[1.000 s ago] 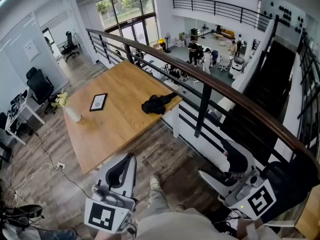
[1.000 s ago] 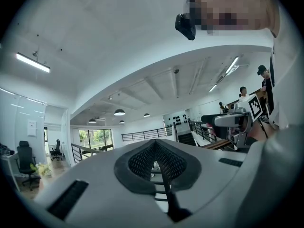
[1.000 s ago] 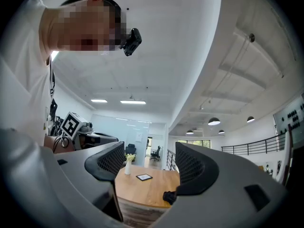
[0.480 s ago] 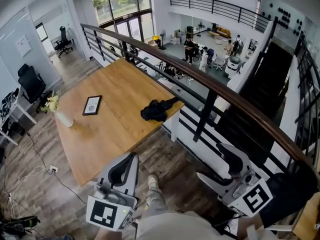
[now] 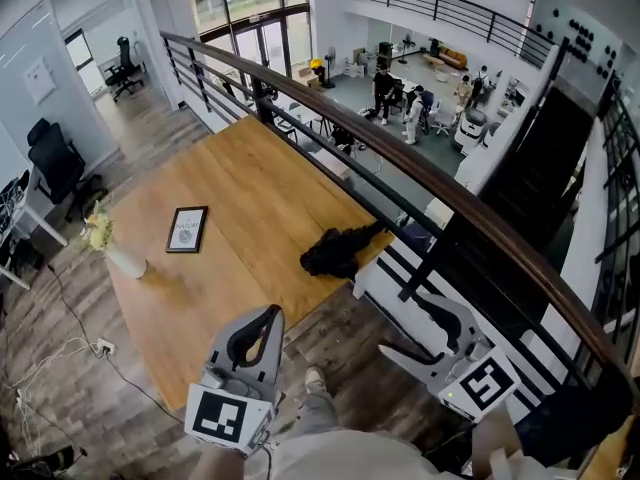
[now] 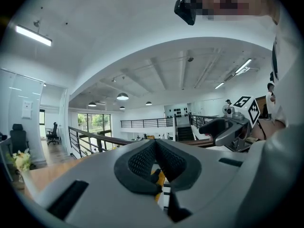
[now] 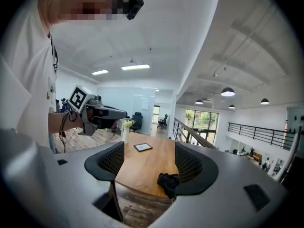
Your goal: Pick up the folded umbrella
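The folded black umbrella (image 5: 340, 250) lies crumpled on the wooden table (image 5: 250, 193), close to the table's right edge by the railing. Both grippers hang below the table's near edge, well short of the umbrella. My left gripper (image 5: 272, 314) is shut with nothing between its pads, which meet at the tips (image 6: 155, 142). My right gripper (image 5: 400, 324) stands open and empty. In the right gripper view the umbrella (image 7: 167, 182) shows between the spread jaws (image 7: 148, 152), far off on the table (image 7: 142, 167).
A framed picture (image 5: 187, 229) and a white vase of flowers (image 5: 118, 254) stand on the table's left part. A dark-topped railing (image 5: 420, 173) runs diagonally along the table's right side above a lower floor. Office chairs (image 5: 55, 163) stand at the left. Wooden floor (image 5: 330, 328) lies below me.
The table and umbrella have drawn nearer in the head view. Both grippers have moved forward towards the table's near edge. Their jaws have not changed.
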Demonstrator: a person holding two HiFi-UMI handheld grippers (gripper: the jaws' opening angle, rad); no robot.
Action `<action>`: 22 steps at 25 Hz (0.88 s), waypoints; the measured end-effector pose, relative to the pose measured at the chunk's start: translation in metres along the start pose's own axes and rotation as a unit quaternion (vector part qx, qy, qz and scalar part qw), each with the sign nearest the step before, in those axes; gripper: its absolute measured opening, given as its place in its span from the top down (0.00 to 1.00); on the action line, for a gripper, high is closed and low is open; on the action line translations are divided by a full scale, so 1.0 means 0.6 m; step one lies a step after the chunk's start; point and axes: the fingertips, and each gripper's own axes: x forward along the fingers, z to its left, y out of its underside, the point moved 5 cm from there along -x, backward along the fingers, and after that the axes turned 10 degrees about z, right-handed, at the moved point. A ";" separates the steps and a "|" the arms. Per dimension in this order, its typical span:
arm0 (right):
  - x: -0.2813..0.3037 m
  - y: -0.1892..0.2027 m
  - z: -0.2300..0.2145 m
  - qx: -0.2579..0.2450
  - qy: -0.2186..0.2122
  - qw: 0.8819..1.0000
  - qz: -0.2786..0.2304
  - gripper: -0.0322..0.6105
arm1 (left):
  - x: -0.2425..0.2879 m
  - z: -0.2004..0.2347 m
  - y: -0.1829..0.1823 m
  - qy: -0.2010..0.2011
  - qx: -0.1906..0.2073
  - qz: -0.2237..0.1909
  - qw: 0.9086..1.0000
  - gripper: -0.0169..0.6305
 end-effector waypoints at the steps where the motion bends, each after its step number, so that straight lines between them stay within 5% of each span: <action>1: 0.031 -0.001 -0.014 0.003 -0.006 1.000 0.015 0.40 | 0.018 0.024 0.006 -0.001 0.001 0.004 1.000 0.95; 14: 0.370 0.040 -0.149 -0.027 -0.063 0.984 0.164 0.40 | 0.215 0.213 0.107 0.049 -0.033 0.085 0.995 0.95; 22: 0.521 0.120 -0.214 -0.065 -0.126 0.957 0.254 0.40 | 0.340 0.259 0.184 0.056 -0.065 0.129 0.988 0.95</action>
